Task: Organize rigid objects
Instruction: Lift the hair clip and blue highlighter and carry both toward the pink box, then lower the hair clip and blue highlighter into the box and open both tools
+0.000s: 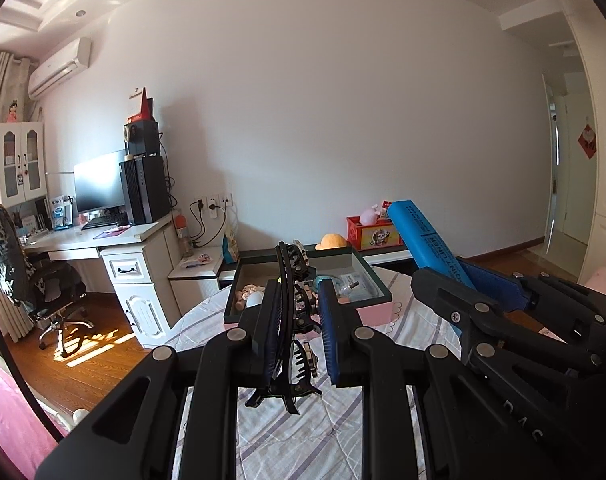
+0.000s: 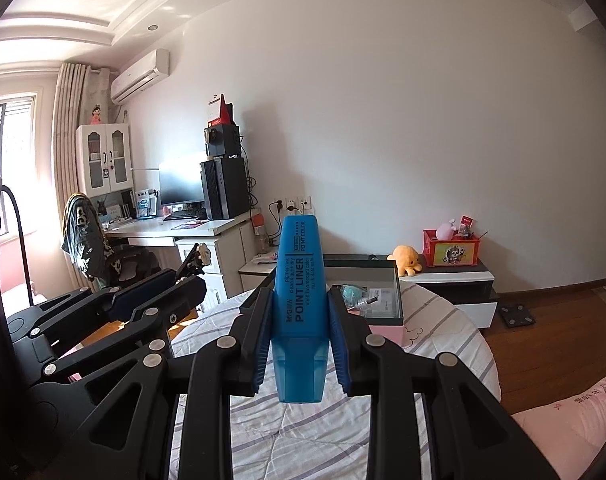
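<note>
My left gripper (image 1: 299,320) is shut on a black hair claw clip (image 1: 293,320), held upright above the striped cloth. My right gripper (image 2: 299,320) is shut on a blue highlighter pen (image 2: 299,304) marked POINT LINER, pointing up and forward. The highlighter (image 1: 423,236) and right gripper (image 1: 487,300) also show at the right of the left wrist view. The left gripper (image 2: 191,276) with the clip (image 2: 197,260) shows at the left of the right wrist view. An open dark-rimmed pink box (image 1: 377,314) holding small items sits just ahead of both grippers; it also shows in the right wrist view (image 2: 399,304).
The box rests on a round surface with a striped cloth (image 2: 443,328). Behind stand a low cabinet (image 2: 463,280) with an orange plush octopus (image 2: 405,258) and a red toy box (image 2: 451,248). A desk with monitor and computer (image 1: 115,200) and a chair (image 1: 35,280) stand left.
</note>
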`<state>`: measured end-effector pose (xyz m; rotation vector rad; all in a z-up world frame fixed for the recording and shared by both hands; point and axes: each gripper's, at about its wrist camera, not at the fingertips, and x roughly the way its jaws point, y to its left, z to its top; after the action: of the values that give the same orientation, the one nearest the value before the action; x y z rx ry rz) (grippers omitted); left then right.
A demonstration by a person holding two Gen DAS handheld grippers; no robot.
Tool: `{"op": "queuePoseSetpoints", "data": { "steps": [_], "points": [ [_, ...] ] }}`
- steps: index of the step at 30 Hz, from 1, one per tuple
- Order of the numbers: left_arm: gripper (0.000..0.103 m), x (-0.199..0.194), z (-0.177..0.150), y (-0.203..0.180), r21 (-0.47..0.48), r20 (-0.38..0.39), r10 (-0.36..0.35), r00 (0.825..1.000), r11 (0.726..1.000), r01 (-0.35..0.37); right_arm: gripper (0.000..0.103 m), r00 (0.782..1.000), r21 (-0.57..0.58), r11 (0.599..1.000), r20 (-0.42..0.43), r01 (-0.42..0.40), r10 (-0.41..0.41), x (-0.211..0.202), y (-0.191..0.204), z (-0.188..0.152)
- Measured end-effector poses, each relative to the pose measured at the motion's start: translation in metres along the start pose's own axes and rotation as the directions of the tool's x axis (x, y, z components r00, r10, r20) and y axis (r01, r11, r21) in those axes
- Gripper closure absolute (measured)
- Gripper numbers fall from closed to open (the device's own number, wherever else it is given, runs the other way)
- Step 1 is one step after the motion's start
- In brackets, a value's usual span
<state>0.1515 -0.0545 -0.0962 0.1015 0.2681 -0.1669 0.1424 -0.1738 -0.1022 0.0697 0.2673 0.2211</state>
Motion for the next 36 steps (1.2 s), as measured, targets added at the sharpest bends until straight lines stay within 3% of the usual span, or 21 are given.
{"op": "queuePoseSetpoints", "data": {
  "steps": [10,19,23,28,36],
  "points": [
    [0.085,0.035,0.016,0.006,0.014,0.026,0.024,0.999,1.0,-0.025,0.075,1.0,-0.047,0.999,0.004,0.004,-0.004,0.026,-0.003,0.013],
    [0.084,0.131,0.042,0.011,0.085,0.015,0.039,0.999,0.996,-0.04,0.075,0.999,-0.106,0.994,-0.021,0.031,-0.034,0.106,-0.022,0.04],
    [0.084,0.196,0.046,0.018,0.104,-0.058,0.052,0.997,0.994,-0.046,0.075,0.997,-0.136,0.99,-0.064,0.039,-0.048,0.16,-0.031,0.05],
    [0.084,0.275,0.03,0.026,0.108,-0.196,0.054,0.979,0.994,-0.033,0.075,0.985,-0.152,0.988,-0.162,0.036,-0.061,0.231,-0.043,0.039],
    [0.084,0.362,-0.005,0.037,0.116,-0.344,0.098,0.934,0.991,-0.062,0.075,0.933,-0.127,0.991,-0.349,0.045,-0.087,0.314,-0.075,-0.006]
  ]
}}
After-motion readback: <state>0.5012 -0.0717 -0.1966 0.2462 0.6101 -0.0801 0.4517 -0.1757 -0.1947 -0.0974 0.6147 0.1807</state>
